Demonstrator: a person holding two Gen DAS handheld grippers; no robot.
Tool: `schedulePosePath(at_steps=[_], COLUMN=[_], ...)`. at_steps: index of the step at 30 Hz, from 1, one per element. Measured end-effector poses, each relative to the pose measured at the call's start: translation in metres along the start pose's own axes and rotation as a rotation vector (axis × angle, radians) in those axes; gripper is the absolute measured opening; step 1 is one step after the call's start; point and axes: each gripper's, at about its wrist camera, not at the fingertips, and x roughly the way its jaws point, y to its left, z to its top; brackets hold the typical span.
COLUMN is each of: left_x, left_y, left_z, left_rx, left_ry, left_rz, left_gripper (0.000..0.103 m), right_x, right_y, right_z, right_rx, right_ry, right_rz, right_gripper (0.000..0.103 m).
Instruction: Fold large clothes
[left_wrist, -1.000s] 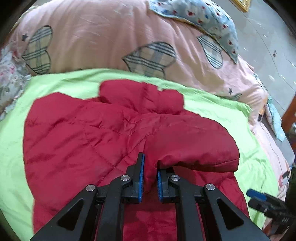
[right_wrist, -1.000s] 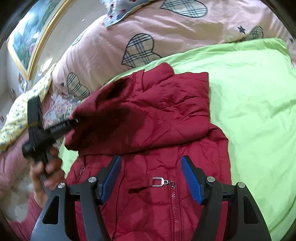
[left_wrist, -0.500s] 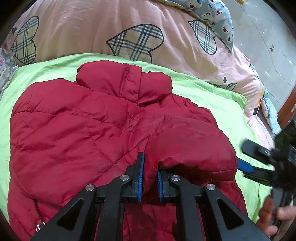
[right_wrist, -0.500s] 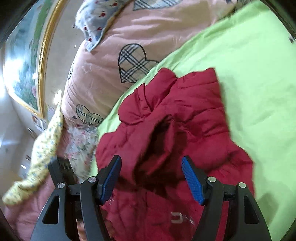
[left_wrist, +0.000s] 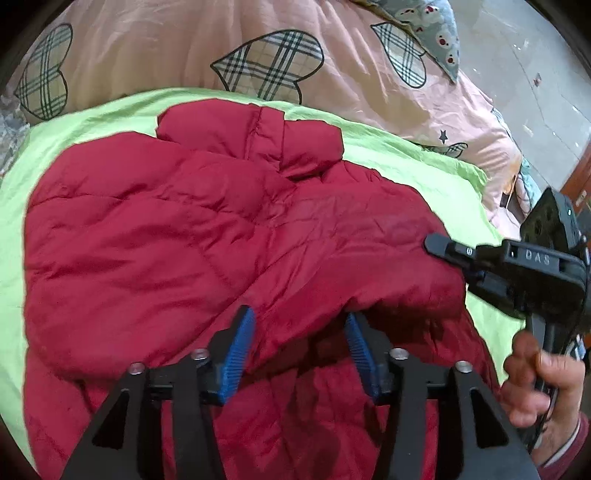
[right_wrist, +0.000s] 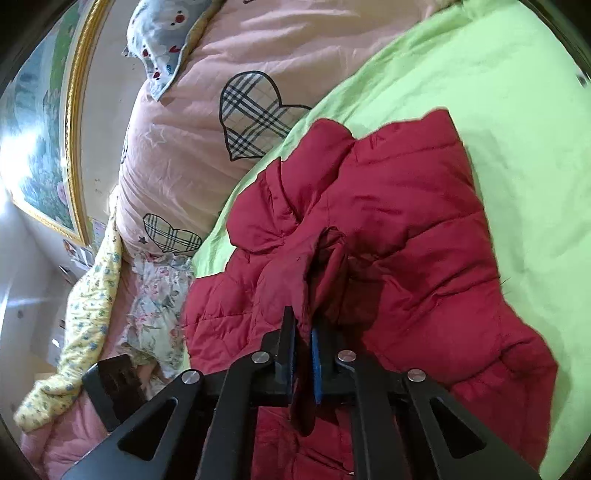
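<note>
Both claws have swapped jobs since a second ago. Back then the left gripper (left_wrist: 299, 345) pinched a fold of the red puffy jacket (left_wrist: 184, 240); now its 2 blue pads (left_wrist: 236, 354) are spreading apart, and the jacket's folded edge lies between them without being pressed. The right gripper (right_wrist: 303, 354) was spread wide over the zipper before; now its jaws are pressed together on a thin flap of the jacket (right_wrist: 406, 240).

The jacket lies on the green sheet (left_wrist: 92, 118), with its collar toward the pink quilt (left_wrist: 166, 55) that has plaid hearts. A sleeve is folded over the body now, so the zipper pull seen earlier is hidden.

From the left wrist view, the right gripper (left_wrist: 439, 247) comes in from the right side, its tip on the jacket, but you cannot see how its jaws stand there. A hand (left_wrist: 543, 384) holds its handle, and the picture edge cuts off the hand and its dark red cuff.

From the right wrist view, only a black corner of the left gripper (right_wrist: 114, 387) shows at the lower left. A gold-framed painting (right_wrist: 37, 140) is partly washed out by bright light.
</note>
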Motion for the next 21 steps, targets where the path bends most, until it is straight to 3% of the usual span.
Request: schedulePosePath(at_steps=[4, 7, 13, 21], left_x=[-0.020, -0.038, -0.051, -0.008], left_y=[0.009, 0.024, 0.067, 0.090], left_z=[-0.002, 0.002, 0.020, 0.014], left_rx=[0.024, 0.021, -0.066, -0.090], left_ry=[-0.017, -0.046, -0.082, 0.039], left_rz=[0.013, 0.041, 0.139, 0.189], left_gripper=[0.057, 0.057, 0.056, 0.055], right_x=[-0.010, -0.013, 0.002, -0.003], right_y=[0.012, 0.017, -0.001, -0.003], right_z=[0.001, 0.000, -0.013, -0.023], right_rx=[-0.087, -0.182, -0.198, -0.225], right_ry=[-0.039, -0.063, -0.009, 0.016], right_rz=[-0.061, -0.163, -0.239, -0.287], right_gripper=[0.006, 0.006, 0.005, 0.008])
